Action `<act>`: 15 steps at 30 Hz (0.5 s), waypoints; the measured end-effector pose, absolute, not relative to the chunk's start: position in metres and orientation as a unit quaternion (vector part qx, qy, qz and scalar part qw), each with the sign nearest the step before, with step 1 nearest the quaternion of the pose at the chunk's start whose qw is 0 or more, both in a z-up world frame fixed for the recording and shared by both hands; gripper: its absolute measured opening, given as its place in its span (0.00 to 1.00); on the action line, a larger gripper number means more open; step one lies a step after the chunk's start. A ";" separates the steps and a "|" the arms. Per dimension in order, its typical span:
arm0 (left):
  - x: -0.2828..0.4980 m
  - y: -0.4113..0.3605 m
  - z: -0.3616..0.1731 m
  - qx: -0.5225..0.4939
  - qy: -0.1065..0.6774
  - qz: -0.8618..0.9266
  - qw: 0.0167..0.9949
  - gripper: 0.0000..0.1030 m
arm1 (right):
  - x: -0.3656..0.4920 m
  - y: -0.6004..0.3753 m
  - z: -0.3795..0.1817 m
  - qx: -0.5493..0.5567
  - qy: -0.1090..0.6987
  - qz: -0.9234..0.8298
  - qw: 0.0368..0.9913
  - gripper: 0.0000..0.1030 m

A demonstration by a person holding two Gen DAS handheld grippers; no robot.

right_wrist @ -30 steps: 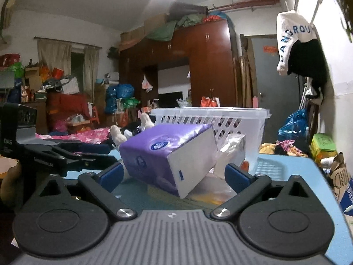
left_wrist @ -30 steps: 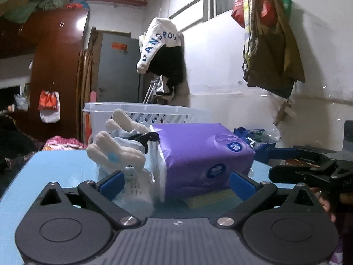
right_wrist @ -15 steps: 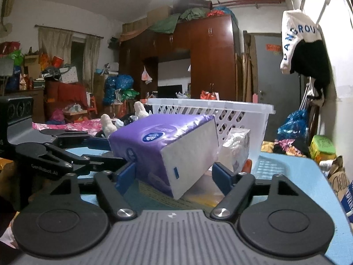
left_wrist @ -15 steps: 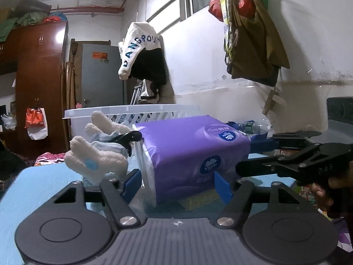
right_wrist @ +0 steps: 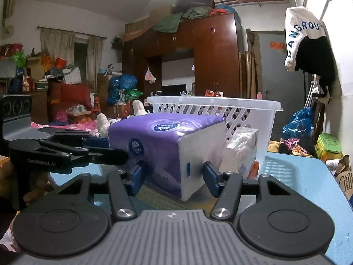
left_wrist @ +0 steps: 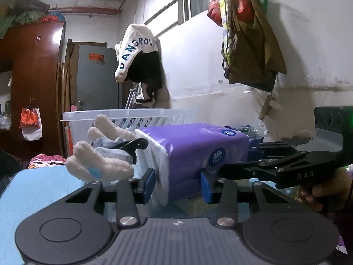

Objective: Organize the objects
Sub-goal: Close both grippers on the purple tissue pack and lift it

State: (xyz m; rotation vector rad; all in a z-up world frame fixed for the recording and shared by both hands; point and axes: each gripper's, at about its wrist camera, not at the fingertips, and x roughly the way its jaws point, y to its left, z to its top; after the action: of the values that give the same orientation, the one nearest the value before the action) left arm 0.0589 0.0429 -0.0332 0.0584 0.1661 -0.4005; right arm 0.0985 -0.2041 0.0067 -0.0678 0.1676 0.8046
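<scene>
A purple tissue pack (left_wrist: 198,150) lies tilted on the blue table (left_wrist: 44,190), in front of a white laundry basket (left_wrist: 154,117). My left gripper (left_wrist: 177,185) is closing on the pack's near corner, and both blue pads touch its sides. From the opposite end my right gripper (right_wrist: 173,180) is also closing on the pack (right_wrist: 158,145), with a pad against each side. The right gripper's black fingers (left_wrist: 264,170) reach in from the right in the left wrist view. The left gripper's fingers (right_wrist: 88,154) come in from the left in the right wrist view.
A cream plush toy (left_wrist: 99,165) in blue clothes lies left of the pack by a black clip (left_wrist: 136,145). A clear-wrapped tissue packet (right_wrist: 240,148) leans on the basket (right_wrist: 220,102). A yellowish pad (right_wrist: 154,194) lies under the pack. A person's hand (left_wrist: 320,194) holds the right gripper.
Both grippers' jaws have narrowed from wide open until the pads reach the purple pack. The pack itself stays tilted in the same spot, and the hands have barely shifted.
</scene>
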 end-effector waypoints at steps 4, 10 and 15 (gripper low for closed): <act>0.054 0.039 -0.029 0.033 0.076 -0.193 0.978 0.45 | 0.091 -0.205 0.011 -0.037 0.066 0.386 0.920 0.57; 0.045 0.038 -0.015 0.035 0.057 -0.192 0.979 0.45 | 0.085 -0.205 0.026 -0.046 0.038 0.381 0.923 0.57; 0.044 0.028 0.005 0.043 0.033 -0.189 0.980 0.45 | 0.089 -0.209 0.048 -0.043 0.021 0.377 0.925 0.57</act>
State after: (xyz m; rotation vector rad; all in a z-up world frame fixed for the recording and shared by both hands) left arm 0.0442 0.0284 0.0054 0.0857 0.0665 -0.3808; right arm 0.0885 -0.2094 0.0475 -0.0890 0.0431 0.7741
